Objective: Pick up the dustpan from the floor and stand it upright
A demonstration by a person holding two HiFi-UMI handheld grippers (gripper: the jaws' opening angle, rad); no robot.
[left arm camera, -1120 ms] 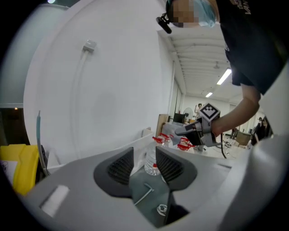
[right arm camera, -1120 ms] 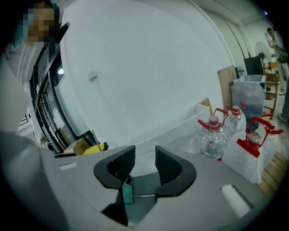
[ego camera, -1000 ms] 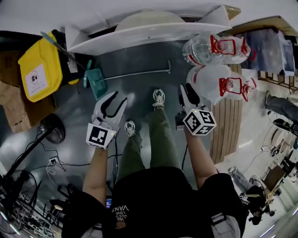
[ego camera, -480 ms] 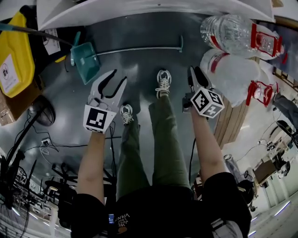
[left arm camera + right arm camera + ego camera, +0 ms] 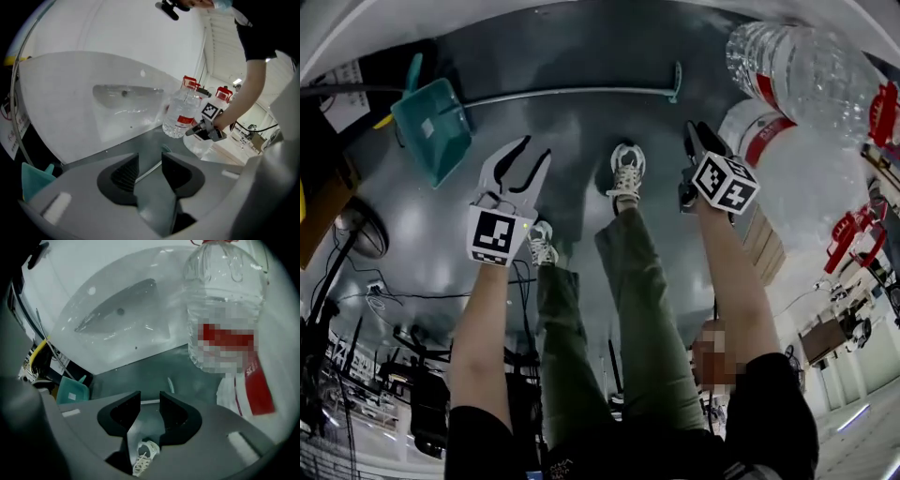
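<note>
The teal dustpan [image 5: 431,127] lies flat on the grey floor at the upper left, and its long metal handle [image 5: 572,92] runs off to the right. My left gripper [image 5: 534,150] hangs open just right of and below the pan, holding nothing. To the right of the person's shoe [image 5: 625,173], my right gripper [image 5: 701,131] is also open and empty, below the handle's end. In the left gripper view the pan [image 5: 35,176] shows at the lower left, beside the open jaws [image 5: 150,164]. In the right gripper view the pan [image 5: 72,392] lies left of the open jaws [image 5: 150,401].
Large clear water bottles [image 5: 806,75] with red caps lie at the right. A white curved panel [image 5: 117,315] stands behind the dustpan. A round black fan base [image 5: 356,234] and cables [image 5: 403,295] sit at the left. The person's legs [image 5: 628,309] stand between the grippers.
Both grippers and the head have dropped toward the floor, so the dustpan and bottles look larger and closer. Both jaws stay open as before.
</note>
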